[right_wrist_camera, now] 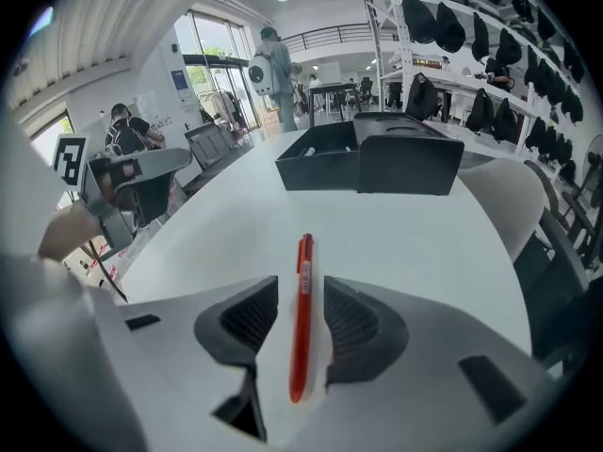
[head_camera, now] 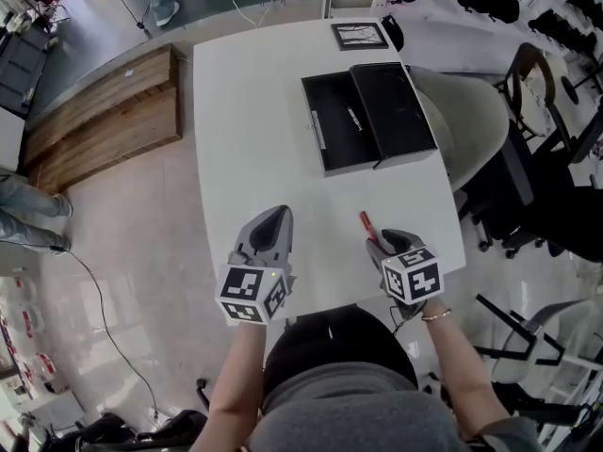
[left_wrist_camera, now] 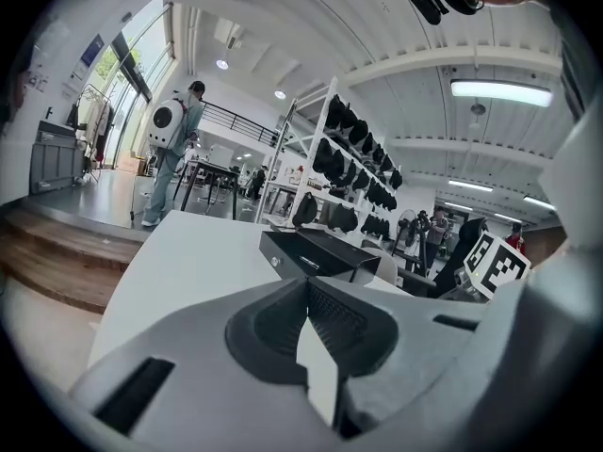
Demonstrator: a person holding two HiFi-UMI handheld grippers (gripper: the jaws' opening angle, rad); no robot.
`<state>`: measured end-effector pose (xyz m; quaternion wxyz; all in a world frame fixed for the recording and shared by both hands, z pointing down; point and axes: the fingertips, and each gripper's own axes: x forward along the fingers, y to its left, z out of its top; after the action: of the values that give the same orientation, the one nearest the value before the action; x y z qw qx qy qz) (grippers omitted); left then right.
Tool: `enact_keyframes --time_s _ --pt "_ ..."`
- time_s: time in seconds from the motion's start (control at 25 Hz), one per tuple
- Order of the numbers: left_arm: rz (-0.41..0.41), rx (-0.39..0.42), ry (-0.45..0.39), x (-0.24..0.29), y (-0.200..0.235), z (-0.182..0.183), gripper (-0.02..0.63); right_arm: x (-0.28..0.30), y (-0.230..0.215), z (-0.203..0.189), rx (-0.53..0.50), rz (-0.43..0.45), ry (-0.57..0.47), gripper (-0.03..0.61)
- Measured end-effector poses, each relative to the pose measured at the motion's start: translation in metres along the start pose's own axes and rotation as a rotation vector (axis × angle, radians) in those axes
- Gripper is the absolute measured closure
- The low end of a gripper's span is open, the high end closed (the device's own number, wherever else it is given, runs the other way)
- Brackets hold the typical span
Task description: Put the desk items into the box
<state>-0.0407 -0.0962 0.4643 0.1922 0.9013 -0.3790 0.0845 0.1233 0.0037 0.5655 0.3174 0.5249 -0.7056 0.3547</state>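
A red pen (head_camera: 366,222) (right_wrist_camera: 301,318) lies flat on the white table (head_camera: 254,111), pointing toward the box. My right gripper (head_camera: 375,241) (right_wrist_camera: 301,288) straddles it, open, with a gap on each side of the pen. The left gripper (head_camera: 277,217) (left_wrist_camera: 307,290) rests near the table's front edge, shut and empty. The black box (head_camera: 332,102) (right_wrist_camera: 320,163) (left_wrist_camera: 311,252) stands open at the far right of the table, its lid (head_camera: 391,109) lying beside it. A dark pen (head_camera: 355,119) lies inside the box.
A small framed picture (head_camera: 359,35) lies at the table's far edge. A grey chair (head_camera: 471,125) and black office chairs stand along the right side. A wooden platform (head_camera: 104,111) runs along the left. People stand in the background.
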Motion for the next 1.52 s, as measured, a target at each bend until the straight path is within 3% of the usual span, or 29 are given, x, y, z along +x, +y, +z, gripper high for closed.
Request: enact_keyframes --time_s 0.32,0.48,1.12,1.36,1.52 --pt "0.007 -0.01 0.009 0.007 0.002 -0.004 0.607 0.008 -0.002 -0.011 -0.038 -0.016 0.076 0.44" --pt "0.014 -0.018 0.011 0.006 0.005 -0.003 0.607 0.009 -0.005 -0.01 -0.053 -0.045 0.091 0.483" --pt "0.031 -0.029 0.003 0.002 0.006 -0.006 0.607 0.013 -0.002 -0.01 -0.137 -0.133 0.157 0.518" --pt "0.041 -0.024 -0.004 -0.003 0.007 -0.005 0.607 0.012 -0.005 -0.012 -0.063 -0.105 0.172 0.526" --pt "0.046 -0.005 -0.017 -0.006 0.008 0.003 0.607 0.0 -0.005 0.001 -0.022 -0.097 0.116 0.526"
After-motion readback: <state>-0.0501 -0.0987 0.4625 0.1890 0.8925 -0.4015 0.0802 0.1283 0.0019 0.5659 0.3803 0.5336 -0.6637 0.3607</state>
